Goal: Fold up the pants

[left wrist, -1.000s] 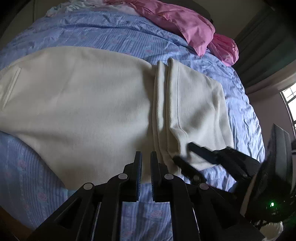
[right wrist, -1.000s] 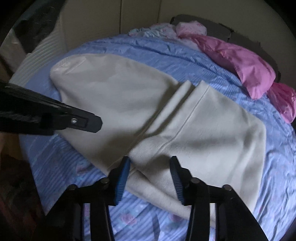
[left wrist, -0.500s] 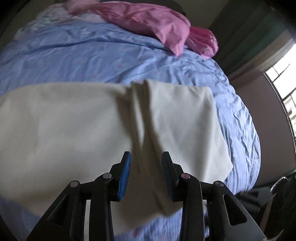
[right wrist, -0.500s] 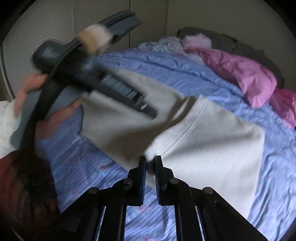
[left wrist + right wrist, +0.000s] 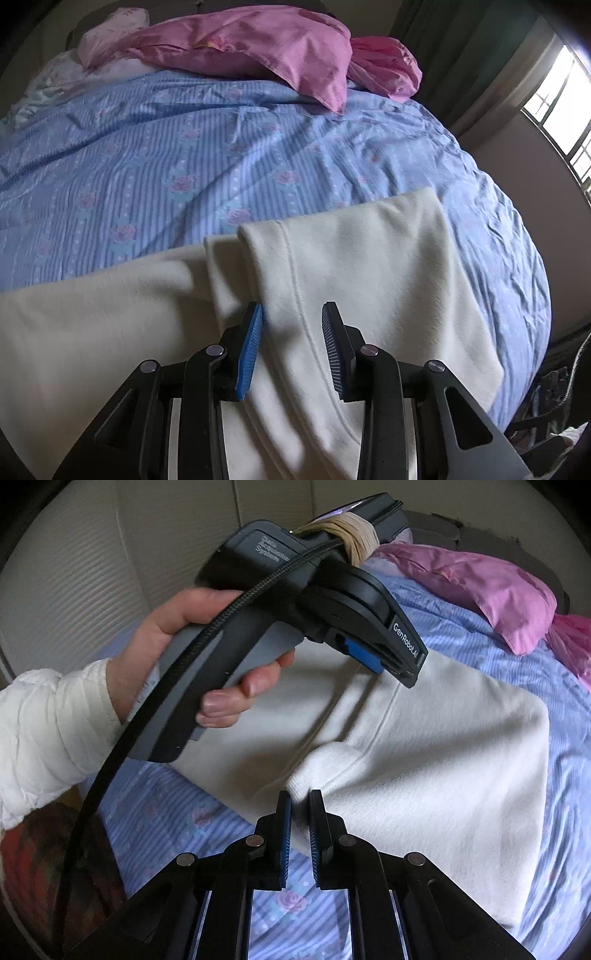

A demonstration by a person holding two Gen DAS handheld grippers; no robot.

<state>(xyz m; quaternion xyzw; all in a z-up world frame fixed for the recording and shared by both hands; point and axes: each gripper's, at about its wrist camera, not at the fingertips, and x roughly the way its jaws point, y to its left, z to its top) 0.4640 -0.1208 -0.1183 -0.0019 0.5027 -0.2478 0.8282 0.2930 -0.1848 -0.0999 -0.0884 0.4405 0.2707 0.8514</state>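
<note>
Cream fleece pants (image 5: 369,280), laid flat across the near half of a bed with blue striped floral sheet (image 5: 184,155); one end already doubled back over the rest, edges stacked in a step, presumably the first fold. Right tongs (image 5: 300,830) clenched on the near corner of that folded layer, cloth puckered between the blue pads, likely to anchor or lift the corner for the next fold. Left tongs (image 5: 291,347) released, jaws parted, poised over the seam of the folded flap with fabric beneath but pads not pressing; placement suggests a matching grasp on the far part of the same edge, so both corners travel together. Left hand (image 5: 192,653) in white sleeve (image 5: 40,731) wrapped round the grey handle, seen from the right wrist view above the pants. Pink bedding (image 5: 266,48) bunched at the head of the bed, well apart. Against a second ago: right tongs then open astride the corner, now shut on it; left tongs then shut near the bed edge, jaws since opened and carried across over the flap.
</note>
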